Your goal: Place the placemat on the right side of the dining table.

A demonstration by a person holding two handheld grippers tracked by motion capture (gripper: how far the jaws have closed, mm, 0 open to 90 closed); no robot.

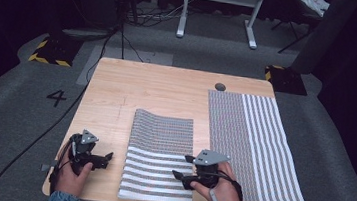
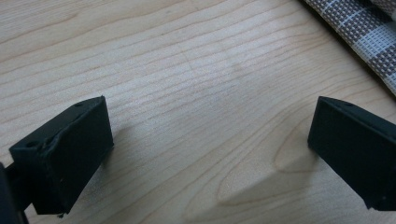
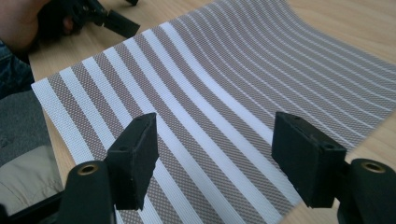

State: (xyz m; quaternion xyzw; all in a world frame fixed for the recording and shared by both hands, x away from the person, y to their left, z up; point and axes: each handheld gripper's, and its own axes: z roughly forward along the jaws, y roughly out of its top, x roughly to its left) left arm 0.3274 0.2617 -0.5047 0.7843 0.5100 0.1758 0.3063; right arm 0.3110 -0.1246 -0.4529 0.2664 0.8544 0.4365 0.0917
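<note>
High view, nearest first: the right gripper (image 1: 183, 166) hangs released over the right edge of the folded striped placemat (image 1: 160, 154), nothing between its jaws, which point left across the mat. The left gripper (image 1: 105, 157), also spread wide and empty, rests over bare tabletop (image 1: 111, 98) just left of the mat. The placemat's long axis runs away from the person; its near edge lies close to the tabletop's front edge, and its far end lifts in a slight curl. The right hand is nearer, so a grasp would likely start there. Farther right lies a second, flat placemat (image 1: 252, 143); open wood remains beyond.
</note>
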